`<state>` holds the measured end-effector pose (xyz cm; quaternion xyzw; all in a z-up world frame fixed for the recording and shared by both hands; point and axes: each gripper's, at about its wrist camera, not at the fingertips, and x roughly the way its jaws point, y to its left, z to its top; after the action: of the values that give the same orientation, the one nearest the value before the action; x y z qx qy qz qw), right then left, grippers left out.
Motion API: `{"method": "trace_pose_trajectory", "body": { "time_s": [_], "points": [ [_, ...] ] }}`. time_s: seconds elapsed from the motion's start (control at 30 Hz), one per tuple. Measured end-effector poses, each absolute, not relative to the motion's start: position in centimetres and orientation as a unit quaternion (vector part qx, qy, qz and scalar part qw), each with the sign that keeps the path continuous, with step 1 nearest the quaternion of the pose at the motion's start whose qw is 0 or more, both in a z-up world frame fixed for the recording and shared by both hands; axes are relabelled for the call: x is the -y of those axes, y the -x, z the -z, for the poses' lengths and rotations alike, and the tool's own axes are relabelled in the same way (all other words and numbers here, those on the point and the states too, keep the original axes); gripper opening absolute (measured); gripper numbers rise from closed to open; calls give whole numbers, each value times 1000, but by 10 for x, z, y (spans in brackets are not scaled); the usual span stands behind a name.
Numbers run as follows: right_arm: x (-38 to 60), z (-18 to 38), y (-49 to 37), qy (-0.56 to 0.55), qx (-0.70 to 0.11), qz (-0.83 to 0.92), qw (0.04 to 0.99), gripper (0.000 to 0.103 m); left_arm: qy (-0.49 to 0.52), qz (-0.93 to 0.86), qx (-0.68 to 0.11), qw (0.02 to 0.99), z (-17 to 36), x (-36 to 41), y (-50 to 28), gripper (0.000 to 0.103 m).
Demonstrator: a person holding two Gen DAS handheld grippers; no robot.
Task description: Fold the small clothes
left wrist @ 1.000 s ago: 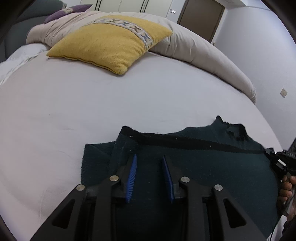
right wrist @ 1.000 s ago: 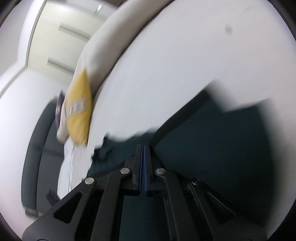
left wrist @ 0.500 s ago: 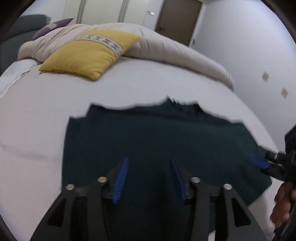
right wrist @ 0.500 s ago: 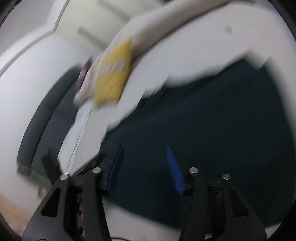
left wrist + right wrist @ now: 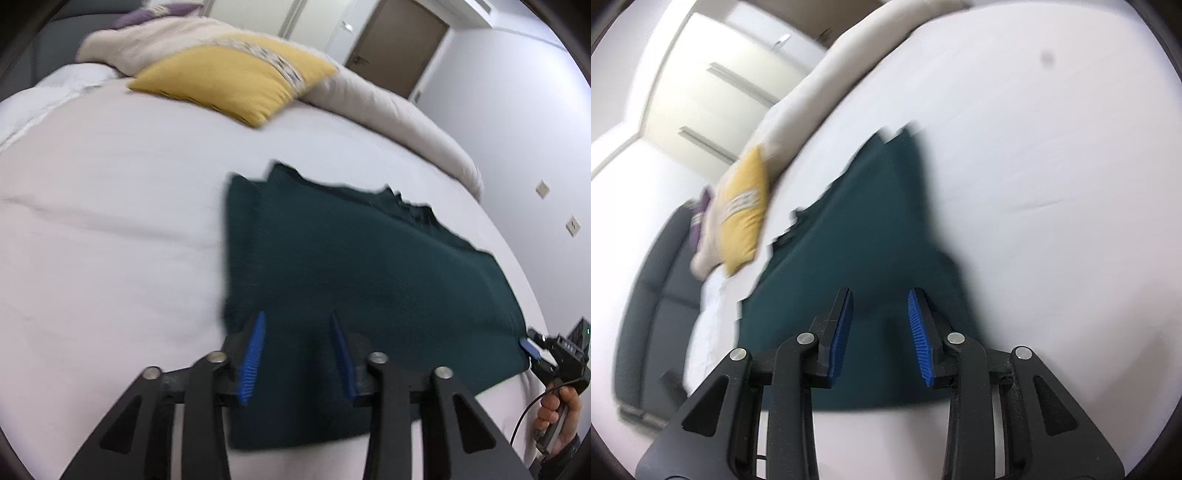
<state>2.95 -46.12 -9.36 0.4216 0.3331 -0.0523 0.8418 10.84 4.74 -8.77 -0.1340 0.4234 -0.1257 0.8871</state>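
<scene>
A dark green garment point(image 5: 369, 280) lies flat and folded on the white bed point(image 5: 110, 240). It also shows in the right wrist view point(image 5: 871, 229). My left gripper point(image 5: 297, 325) is open and empty, above the garment's near edge. My right gripper point(image 5: 881, 299) is open and empty, above the garment's near end. In the left wrist view the right gripper point(image 5: 532, 349) shows at the garment's right corner, held by a hand point(image 5: 557, 413).
A yellow cushion point(image 5: 236, 77) and a beige rolled duvet point(image 5: 388, 110) lie at the far side of the bed. A dark sofa point(image 5: 653, 295) stands beside the bed. A door point(image 5: 399, 40) and grey wall are behind.
The right gripper opened and let go of the garment, which now lies flat. Both grippers have pulled back toward the garment's near edge.
</scene>
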Motion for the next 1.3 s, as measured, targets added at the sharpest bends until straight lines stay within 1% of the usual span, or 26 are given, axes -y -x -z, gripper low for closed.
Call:
{"method": "trace_pose_trajectory", "body": {
  "time_s": [0.03,0.07,0.1,0.2,0.3,0.4,0.57,0.63,0.7,0.87,0.97,1.13,1.17,1.3],
  "points": [
    [463,89,-20,-422,-330,57,843,38,138,116,-416,891,83,-55,-103,54],
    [460,81,-15,-418,-324,59,847,43,146,104,-408,895,79,-65,-99,64],
    [454,74,-12,-411,-321,56,851,48,153,100,-406,895,77,-72,-98,68],
    [425,52,-23,-400,-318,9,860,50,196,94,-419,882,81,-95,-105,69],
    [388,40,-52,-396,-322,-53,858,51,244,123,-446,853,96,-100,-121,69],
    [356,40,-77,-390,-339,-96,851,51,273,128,-482,823,118,-98,-141,69],
    [317,49,-119,-398,-358,-148,832,51,286,147,-497,806,122,-89,-162,69],
    [306,53,-131,-403,-364,-161,824,51,282,149,-506,801,124,-83,-170,65],
    [291,59,-142,-406,-372,-174,816,51,285,154,-515,794,126,-82,-174,43],
    [247,71,-191,-398,-399,-204,800,51,339,165,-517,768,136,-102,-175,25],
    [223,79,-219,-391,-417,-210,793,51,364,172,-509,760,140,-109,-173,21],
    [198,102,-244,-365,-460,-196,785,50,354,175,-497,772,134,-105,-170,18],
    [195,111,-248,-354,-475,-185,784,49,350,175,-497,775,133,-104,-170,18],
    [193,126,-253,-364,-461,-187,787,47,331,173,-497,783,126,-97,-173,16]
  ]
}}
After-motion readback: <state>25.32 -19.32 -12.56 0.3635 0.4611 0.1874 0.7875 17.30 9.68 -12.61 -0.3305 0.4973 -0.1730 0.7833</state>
